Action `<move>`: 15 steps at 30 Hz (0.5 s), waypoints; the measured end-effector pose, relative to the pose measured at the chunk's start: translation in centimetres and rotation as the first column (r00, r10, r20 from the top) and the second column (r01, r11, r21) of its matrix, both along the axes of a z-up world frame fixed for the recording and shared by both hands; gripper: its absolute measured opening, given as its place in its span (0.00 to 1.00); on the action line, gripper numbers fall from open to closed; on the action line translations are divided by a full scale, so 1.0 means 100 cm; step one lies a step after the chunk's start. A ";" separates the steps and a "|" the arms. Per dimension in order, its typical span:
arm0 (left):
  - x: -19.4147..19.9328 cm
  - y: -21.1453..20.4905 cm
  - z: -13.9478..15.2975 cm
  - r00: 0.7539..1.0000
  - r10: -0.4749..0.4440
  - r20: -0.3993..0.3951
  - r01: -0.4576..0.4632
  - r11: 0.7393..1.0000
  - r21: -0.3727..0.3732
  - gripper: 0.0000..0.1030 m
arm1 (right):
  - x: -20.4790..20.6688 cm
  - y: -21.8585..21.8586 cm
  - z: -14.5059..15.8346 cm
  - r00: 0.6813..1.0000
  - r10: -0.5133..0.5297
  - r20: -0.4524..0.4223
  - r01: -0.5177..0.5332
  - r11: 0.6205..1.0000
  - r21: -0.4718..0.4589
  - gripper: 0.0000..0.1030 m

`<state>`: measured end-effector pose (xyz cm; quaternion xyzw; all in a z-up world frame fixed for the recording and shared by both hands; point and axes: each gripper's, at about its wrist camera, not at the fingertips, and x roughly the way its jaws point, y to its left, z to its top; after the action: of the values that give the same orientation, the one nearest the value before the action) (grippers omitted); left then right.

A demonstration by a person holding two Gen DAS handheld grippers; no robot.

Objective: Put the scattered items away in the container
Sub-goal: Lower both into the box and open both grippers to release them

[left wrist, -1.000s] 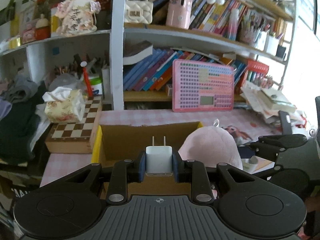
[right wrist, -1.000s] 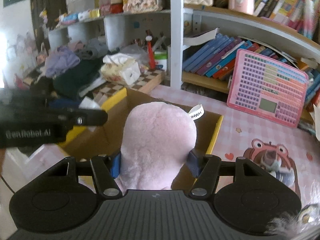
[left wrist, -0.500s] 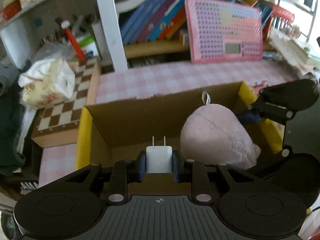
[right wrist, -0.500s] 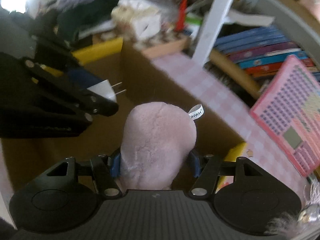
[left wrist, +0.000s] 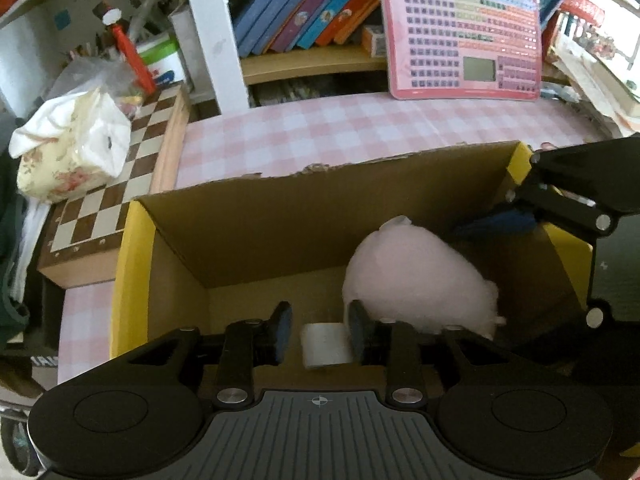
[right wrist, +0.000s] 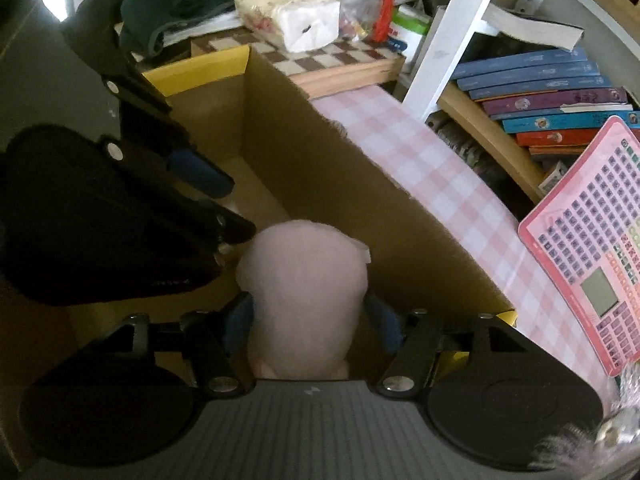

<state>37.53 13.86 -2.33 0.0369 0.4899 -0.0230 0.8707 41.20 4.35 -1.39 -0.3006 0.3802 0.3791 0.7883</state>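
**Both grippers releasing inside the cardboard box**

The left gripper [left wrist: 320, 334] is tipped down into the cardboard box [left wrist: 280, 216], near its front wall. The white charger plug [left wrist: 323, 344] lies directly between the jaws, against the right pad, clear of the left; the jaws have just been opening, no squeeze evident. The right gripper [right wrist: 312, 320] is angled down at the box's right end. The pink plush toy [right wrist: 304, 292] stands between its parted jaws, long axis pointing away along the fingers, pads seemingly just off the fur; these jaws have also just been opening. A second ago both items were clamped and carried above the box rim; now both sit low inside.
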 end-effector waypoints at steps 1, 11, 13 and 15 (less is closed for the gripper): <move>-0.002 -0.001 0.002 1.000 -0.008 0.005 0.008 1.000 0.006 0.40 | 0.000 -0.002 0.002 1.000 -0.001 0.001 0.001 1.000 0.011 0.71; -0.036 -0.003 0.035 0.991 -0.042 0.126 0.040 0.999 0.019 0.40 | -0.024 -0.026 0.038 0.998 -0.056 -0.001 0.056 0.988 0.141 0.71; -0.046 -0.004 0.044 0.987 -0.042 0.157 0.040 0.999 0.015 0.42 | -0.033 -0.032 0.048 0.997 -0.080 0.012 0.077 0.982 0.173 0.72; -0.058 -0.004 0.054 0.980 -0.035 0.195 0.034 0.999 0.005 0.47 | -0.044 -0.038 0.057 0.994 -0.109 0.027 0.102 0.974 0.201 0.72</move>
<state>31.71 13.44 3.07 0.0481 0.4014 -0.0340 0.9140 36.79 0.58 4.36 -0.2064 0.3408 0.3672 0.8405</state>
